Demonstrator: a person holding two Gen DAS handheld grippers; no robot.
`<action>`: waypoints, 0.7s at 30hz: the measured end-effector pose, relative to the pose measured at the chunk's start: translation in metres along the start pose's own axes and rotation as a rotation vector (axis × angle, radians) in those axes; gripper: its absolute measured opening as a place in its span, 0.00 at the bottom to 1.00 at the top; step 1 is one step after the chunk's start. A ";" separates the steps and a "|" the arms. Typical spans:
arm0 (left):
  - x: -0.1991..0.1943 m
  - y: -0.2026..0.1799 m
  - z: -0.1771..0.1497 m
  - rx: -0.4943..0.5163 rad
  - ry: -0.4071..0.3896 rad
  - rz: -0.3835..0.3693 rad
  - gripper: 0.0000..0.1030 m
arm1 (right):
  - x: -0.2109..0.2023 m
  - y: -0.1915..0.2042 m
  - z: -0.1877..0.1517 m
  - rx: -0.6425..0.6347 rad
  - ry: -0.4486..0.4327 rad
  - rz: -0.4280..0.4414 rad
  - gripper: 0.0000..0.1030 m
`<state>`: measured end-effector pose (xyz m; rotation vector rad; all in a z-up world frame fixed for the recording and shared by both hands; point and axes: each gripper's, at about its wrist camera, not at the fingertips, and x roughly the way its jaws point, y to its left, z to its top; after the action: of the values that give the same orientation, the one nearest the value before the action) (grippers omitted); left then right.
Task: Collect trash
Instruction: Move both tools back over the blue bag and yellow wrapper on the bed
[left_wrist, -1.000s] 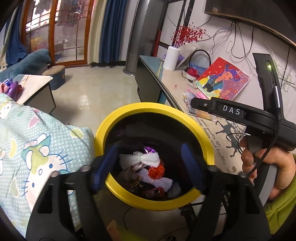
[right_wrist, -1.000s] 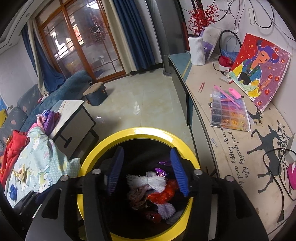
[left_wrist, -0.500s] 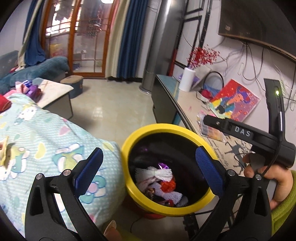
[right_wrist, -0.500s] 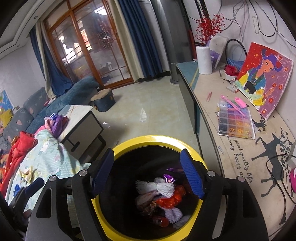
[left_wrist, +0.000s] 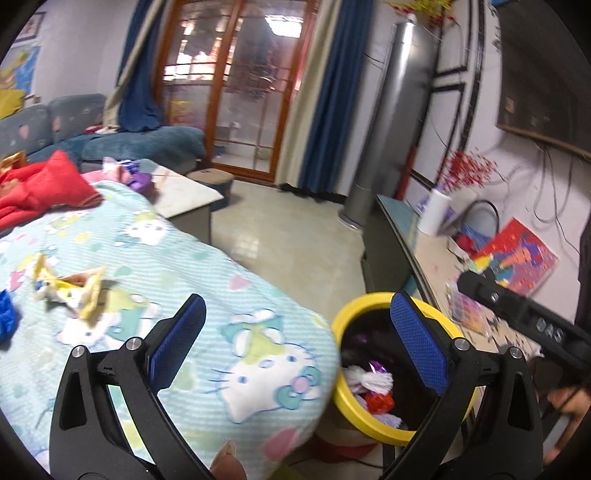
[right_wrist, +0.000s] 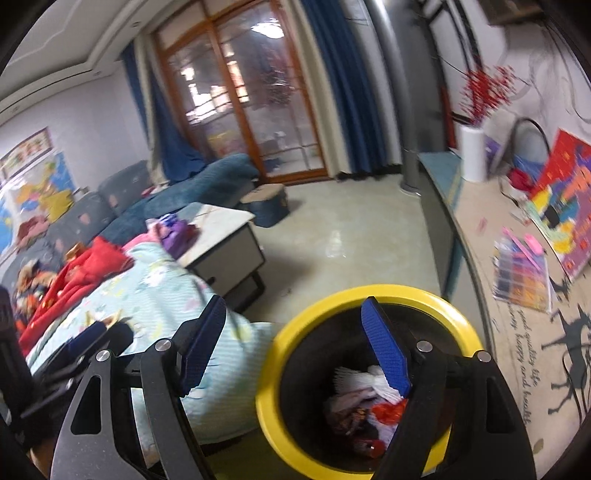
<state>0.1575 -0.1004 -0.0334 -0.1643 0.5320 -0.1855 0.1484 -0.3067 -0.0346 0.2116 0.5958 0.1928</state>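
A yellow-rimmed black bin stands on the floor beside the bed, and it also shows in the right wrist view. It holds white, red and purple trash, seen too in the right wrist view. My left gripper is open and empty, over the bed's edge left of the bin. My right gripper is open and empty, above the bin's left rim. Yellow paper scraps and a blue piece lie on the Hello Kitty blanket.
A coffee table stands beyond the bed. A long sideboard on the right holds a bead box, a painting and a white vase. Red clothes lie on the bed. Tiled floor lies between.
Both grippers have opened wider and swung up and left, away from over the bin toward the bed. The bin now sits lower right in both views.
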 end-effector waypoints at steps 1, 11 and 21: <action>-0.002 0.003 0.001 -0.007 -0.006 0.010 0.89 | 0.000 0.007 0.000 -0.015 -0.004 0.013 0.71; -0.032 0.051 0.011 -0.086 -0.105 0.162 0.89 | 0.014 0.057 0.001 -0.102 0.035 0.104 0.71; -0.052 0.103 0.015 -0.184 -0.141 0.279 0.89 | 0.031 0.116 -0.004 -0.171 0.098 0.194 0.71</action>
<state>0.1348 0.0126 -0.0162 -0.2780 0.4255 0.1471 0.1579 -0.1870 -0.0247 0.0944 0.6526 0.4416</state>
